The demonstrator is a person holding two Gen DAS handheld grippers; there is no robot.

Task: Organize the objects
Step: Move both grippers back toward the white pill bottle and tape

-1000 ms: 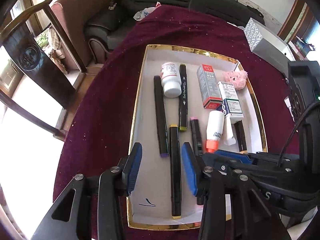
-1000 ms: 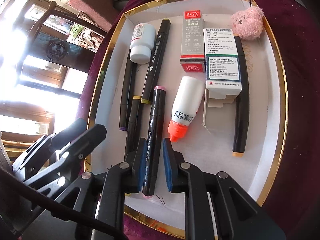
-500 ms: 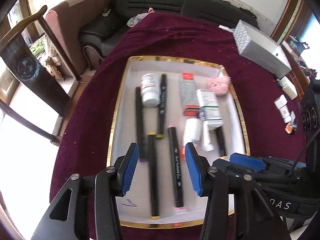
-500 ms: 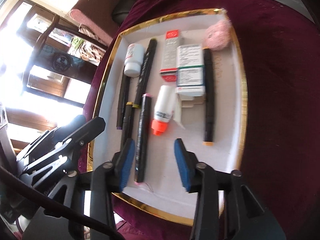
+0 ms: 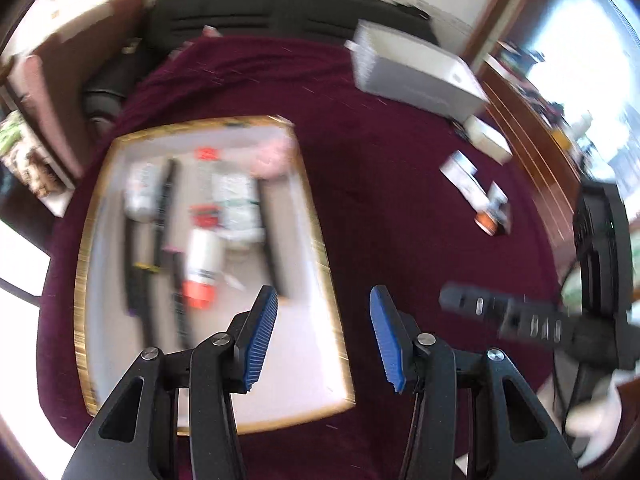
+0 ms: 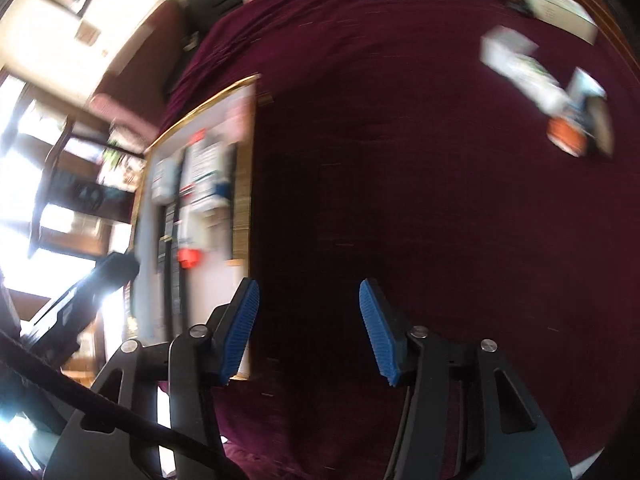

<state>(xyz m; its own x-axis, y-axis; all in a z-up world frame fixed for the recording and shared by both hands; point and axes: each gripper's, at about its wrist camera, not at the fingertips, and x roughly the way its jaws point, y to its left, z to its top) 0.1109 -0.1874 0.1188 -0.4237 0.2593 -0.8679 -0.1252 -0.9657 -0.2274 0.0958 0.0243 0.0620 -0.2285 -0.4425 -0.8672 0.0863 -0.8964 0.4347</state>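
Observation:
A gold-rimmed white tray (image 5: 312, 224) on the maroon cloth holds several black markers (image 5: 270, 236), a white bottle with an orange cap (image 5: 202, 264), small boxes (image 5: 236, 208) and a pink plush (image 5: 272, 158). The tray also shows at the left of the right wrist view (image 6: 242, 216). My left gripper (image 5: 324, 334) is open and empty above the tray's right edge. My right gripper (image 6: 308, 322) is open and empty over bare cloth, right of the tray. Both views are blurred.
Small boxes and an orange-capped item (image 5: 486, 210) lie on the cloth at the right; they also show in the right wrist view (image 6: 560, 96). A grey-white box (image 5: 412, 70) stands at the back. A black sofa (image 5: 280, 12) and a chair are beyond the table.
The right gripper let go of the pink-tipped marker in the tray and opened wide. Both grippers have swung right, away from the tray toward the loose items.

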